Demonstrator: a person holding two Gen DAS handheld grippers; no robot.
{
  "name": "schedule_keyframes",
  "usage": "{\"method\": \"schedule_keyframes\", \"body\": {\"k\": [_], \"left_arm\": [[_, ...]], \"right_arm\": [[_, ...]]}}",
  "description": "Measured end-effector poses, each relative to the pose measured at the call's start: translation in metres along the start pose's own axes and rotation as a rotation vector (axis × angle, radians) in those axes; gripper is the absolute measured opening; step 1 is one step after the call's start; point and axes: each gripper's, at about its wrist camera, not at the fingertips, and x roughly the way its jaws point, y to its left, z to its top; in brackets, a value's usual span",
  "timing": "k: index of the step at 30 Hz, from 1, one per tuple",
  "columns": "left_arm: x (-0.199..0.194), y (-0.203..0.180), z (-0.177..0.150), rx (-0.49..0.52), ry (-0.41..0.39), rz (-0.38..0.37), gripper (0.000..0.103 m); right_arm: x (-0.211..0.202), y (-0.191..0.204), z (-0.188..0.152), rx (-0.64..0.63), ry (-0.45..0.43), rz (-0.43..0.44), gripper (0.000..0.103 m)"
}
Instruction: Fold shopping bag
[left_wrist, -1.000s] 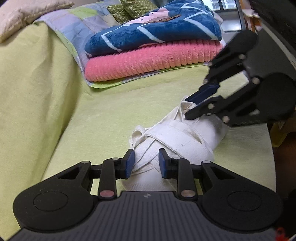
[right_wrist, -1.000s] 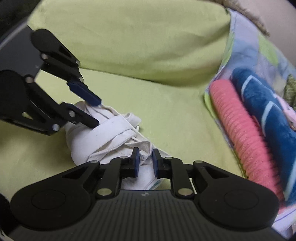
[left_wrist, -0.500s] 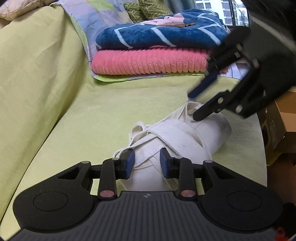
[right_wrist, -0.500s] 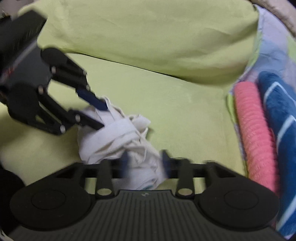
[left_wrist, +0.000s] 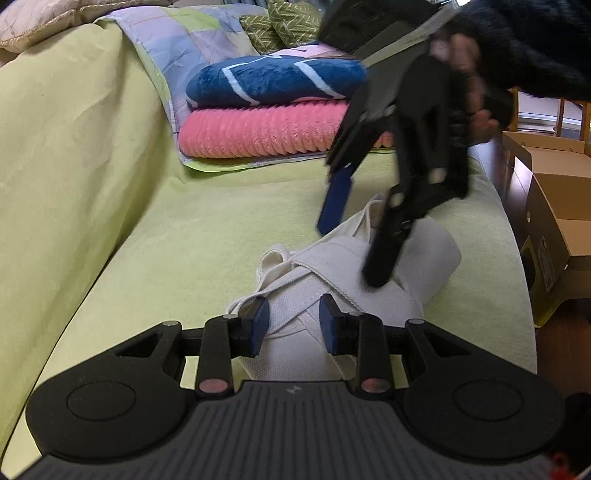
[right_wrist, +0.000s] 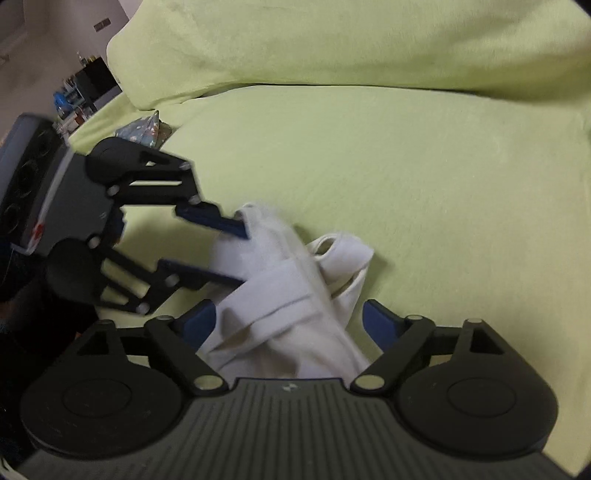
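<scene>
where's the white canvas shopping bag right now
The rolled-up white canvas shopping bag lies on the lime-green sofa seat, between both hand-held grippers, in front of the pink ribbed blanket.

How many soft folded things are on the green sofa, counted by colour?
White rolled canvas shopping bag: 1
Pink ribbed fluffy blanket: 1
Blue fluffy blanket with pale stripes: 1
Total: 3
</scene>
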Motion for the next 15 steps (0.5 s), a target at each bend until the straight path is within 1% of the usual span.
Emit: {"method": "schedule_keyframes", "body": {"k": [3, 4, 5, 6, 7, 8, 9, 11, 12, 13, 14, 15], "left_arm": [[0.001, -0.001, 0.001, 0.010, -0.004, -0.006, 0.036], [0.001, -0.001, 0.001, 0.011, -0.006, -0.009, 0.036], [0.001, 0.000, 0.000, 0.011, -0.007, -0.011, 0.036], [0.001, 0.000, 0.000, 0.010, -0.009, -0.013, 0.036], [0.002, 0.000, 0.000, 0.010, -0.010, -0.013, 0.036], [0.002, -0.001, 0.001, 0.012, -0.008, -0.010, 0.036], [0.002, -0.002, 0.001, 0.017, -0.006, -0.007, 0.036], [-0.001, -0.004, 0.001, 0.026, -0.005, -0.005, 0.037], [-0.004, -0.002, 0.002, 0.012, 0.001, -0.006, 0.037], [-0.009, -0.001, 0.003, -0.012, 0.009, -0.001, 0.037], [-0.015, 0.001, 0.005, -0.035, 0.015, 0.010, 0.030], [-0.022, 0.002, 0.005, -0.067, 0.020, 0.021, 0.027]], "right_arm": [[0.017, -0.012, 0.005, 0.016, 0.043, 0.071, 0.089], [0.020, -0.013, 0.005, 0.013, 0.041, 0.088, 0.091], [0.022, -0.013, 0.005, 0.009, 0.038, 0.103, 0.090], [0.025, -0.013, 0.005, 0.004, 0.035, 0.118, 0.089], [0.025, -0.012, 0.005, 0.004, 0.029, 0.123, 0.081], [0.025, -0.010, 0.005, 0.015, 0.014, 0.117, 0.075], [0.027, -0.005, 0.003, 0.014, 0.007, 0.097, 0.073], [0.023, 0.009, -0.002, -0.005, -0.015, 0.049, 0.067], [0.020, 0.014, -0.005, 0.002, -0.029, 0.033, 0.065], [0.018, 0.019, -0.008, 0.013, -0.044, 0.020, 0.061], [0.016, 0.024, -0.012, 0.029, -0.059, 0.008, 0.059], [0.014, 0.028, -0.015, 0.048, -0.075, -0.003, 0.059]]}}
